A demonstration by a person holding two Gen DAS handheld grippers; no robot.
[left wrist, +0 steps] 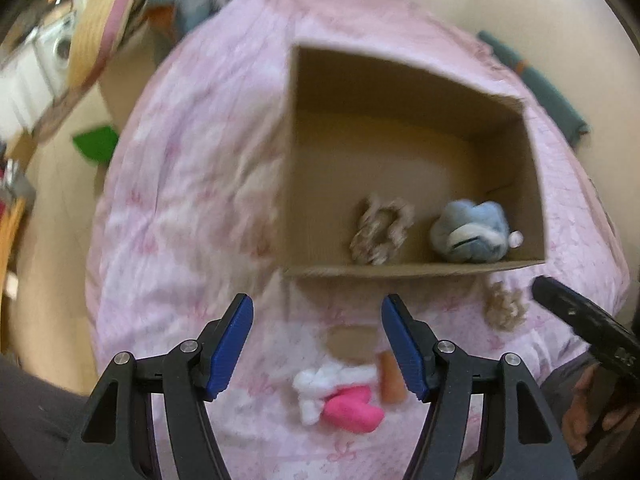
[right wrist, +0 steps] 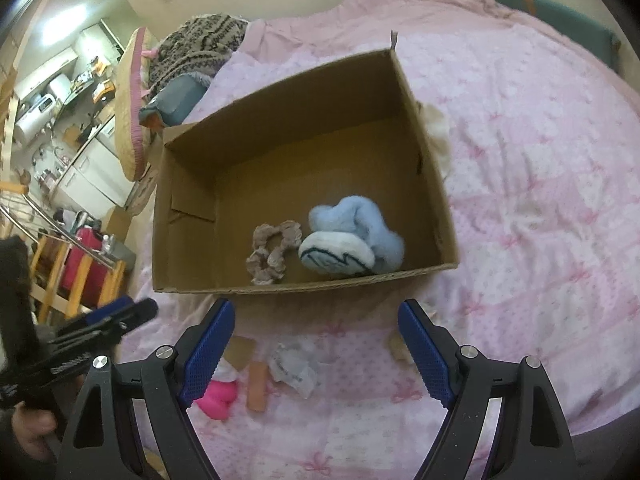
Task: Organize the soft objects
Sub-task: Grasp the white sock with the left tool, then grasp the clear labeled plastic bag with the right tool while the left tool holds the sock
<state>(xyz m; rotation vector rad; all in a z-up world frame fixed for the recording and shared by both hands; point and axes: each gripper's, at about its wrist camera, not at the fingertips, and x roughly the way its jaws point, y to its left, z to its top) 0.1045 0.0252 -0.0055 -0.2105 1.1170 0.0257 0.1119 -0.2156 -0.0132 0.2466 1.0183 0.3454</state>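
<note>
Nearest you, your left gripper (left wrist: 317,344) hangs released over the pink bedspread (left wrist: 192,208), nothing between its jaws; just below and between its fingers lie a bright pink soft toy (left wrist: 352,410), a white fluffy piece (left wrist: 316,386) touching it, and a small orange-tan piece (left wrist: 391,378) beside the right finger. Your right gripper (right wrist: 316,346) is likewise spread wide and empty; beneath it rests a crumpled clear wrapper (right wrist: 294,366), with a beige scrunchie (left wrist: 505,306) loose on the cover by the box's near wall. That near wall of the cardboard box (right wrist: 304,286) stands between both grippers and the box floor. Inside, against it, sit a taupe scrunchie (right wrist: 274,252) and, just beside it, a blue plush (right wrist: 352,240). Farther off lie a knitted patterned textile (right wrist: 200,46) and a teal cushion (right wrist: 560,12).
</note>
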